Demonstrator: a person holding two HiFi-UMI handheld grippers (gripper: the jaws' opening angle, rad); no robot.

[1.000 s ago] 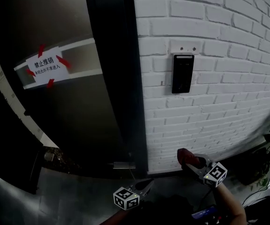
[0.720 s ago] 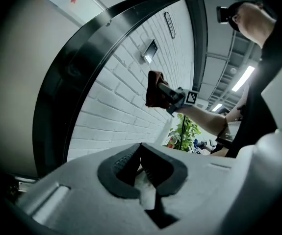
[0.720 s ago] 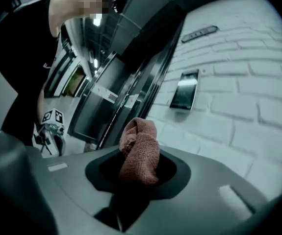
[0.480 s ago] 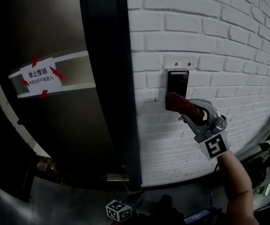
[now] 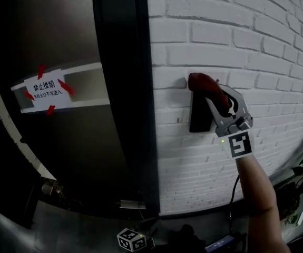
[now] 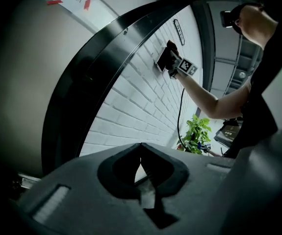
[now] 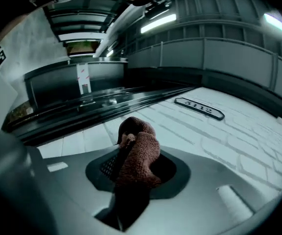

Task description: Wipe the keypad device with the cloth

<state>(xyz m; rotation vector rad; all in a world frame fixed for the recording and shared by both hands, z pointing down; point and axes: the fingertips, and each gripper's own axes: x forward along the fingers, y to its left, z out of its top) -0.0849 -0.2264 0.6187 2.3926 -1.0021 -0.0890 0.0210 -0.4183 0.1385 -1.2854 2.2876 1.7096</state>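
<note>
The black keypad device (image 5: 197,119) hangs on the white brick wall (image 5: 256,46). My right gripper (image 5: 203,86) is shut on a dark red cloth (image 5: 199,81), which is pressed against the device's top edge and hides it. In the right gripper view the cloth (image 7: 139,153) bulges out between the jaws, covering the device. My left gripper (image 6: 141,151) hangs low near the floor with its jaws together and nothing in them; only its marker cube (image 5: 132,240) shows clearly in the head view. From there the device (image 6: 160,60) is far off.
A dark door frame (image 5: 124,88) stands just left of the device. Beyond it is a door with a paper notice (image 5: 47,88) taped on. A number plate (image 7: 199,107) is fixed higher on the wall. A potted plant (image 6: 196,131) stands to the right.
My right gripper rose with the cloth from near the floor to the device, then slid up from its middle to its top edge. The left gripper stayed low.
</note>
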